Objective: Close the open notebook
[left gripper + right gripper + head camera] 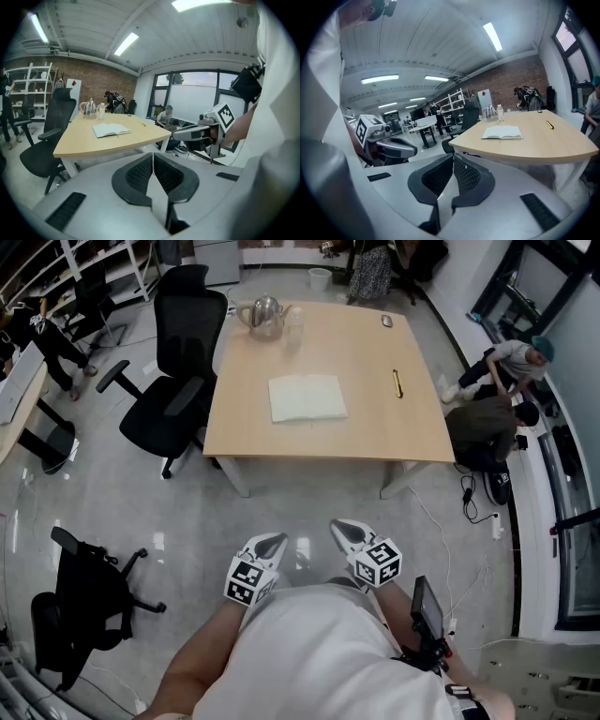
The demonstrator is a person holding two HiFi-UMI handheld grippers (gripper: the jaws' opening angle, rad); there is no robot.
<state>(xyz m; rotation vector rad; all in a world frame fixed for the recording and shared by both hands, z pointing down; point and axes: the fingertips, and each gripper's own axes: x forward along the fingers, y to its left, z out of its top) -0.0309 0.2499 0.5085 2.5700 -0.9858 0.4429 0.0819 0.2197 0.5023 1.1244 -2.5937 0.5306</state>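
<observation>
light wood table (366,432) — open notebook (307,397) at centre, kettle (264,317) at far edge, yellow pen (397,383) right.

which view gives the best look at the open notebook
The head view. It looks down on the notebook, so both open pages and its whole outline on the table are visible. The left gripper view and right gripper view show it only small, far off and at a shallow angle.

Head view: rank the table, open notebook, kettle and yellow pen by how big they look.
1. table
2. open notebook
3. kettle
4. yellow pen
The kettle stands farthest from the camera, yet the differences are plain enough to rank.
</observation>
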